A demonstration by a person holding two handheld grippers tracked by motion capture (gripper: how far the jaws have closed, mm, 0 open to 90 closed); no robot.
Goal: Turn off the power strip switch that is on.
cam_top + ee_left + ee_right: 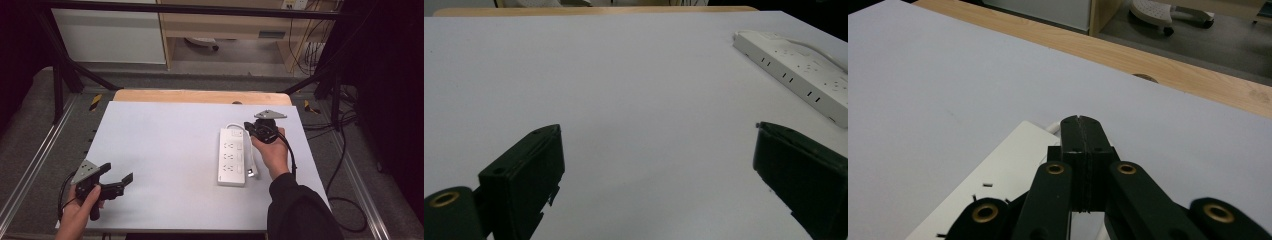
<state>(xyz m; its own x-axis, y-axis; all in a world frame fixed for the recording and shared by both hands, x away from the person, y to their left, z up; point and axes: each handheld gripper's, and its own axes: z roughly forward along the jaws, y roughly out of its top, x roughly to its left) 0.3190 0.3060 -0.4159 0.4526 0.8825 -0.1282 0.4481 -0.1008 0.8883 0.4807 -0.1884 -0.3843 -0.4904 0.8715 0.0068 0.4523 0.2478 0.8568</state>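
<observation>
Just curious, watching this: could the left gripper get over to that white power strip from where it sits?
Probably yes. The left gripper hovers open at the near left, and bare table lies between it and the power strip. The right gripper is over the strip's far end.

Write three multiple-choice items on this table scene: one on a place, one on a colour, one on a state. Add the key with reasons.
1. Where does the power strip lie on the table?
A. near the left gripper
B. right part, beside the right gripper
C. at the far left corner

2. What colour is the power strip?
A. white
B. black
C. red

3. How do the jaws stand?
A. both grippers open
B. left shut, right open
C. left open, right shut

Key: 1 B, the strip lies by the right gripper in the high view. 2 A, its body is white. 3 C, the left gripper has jaws wide apart; the right's jaws meet with nothing between.
</observation>
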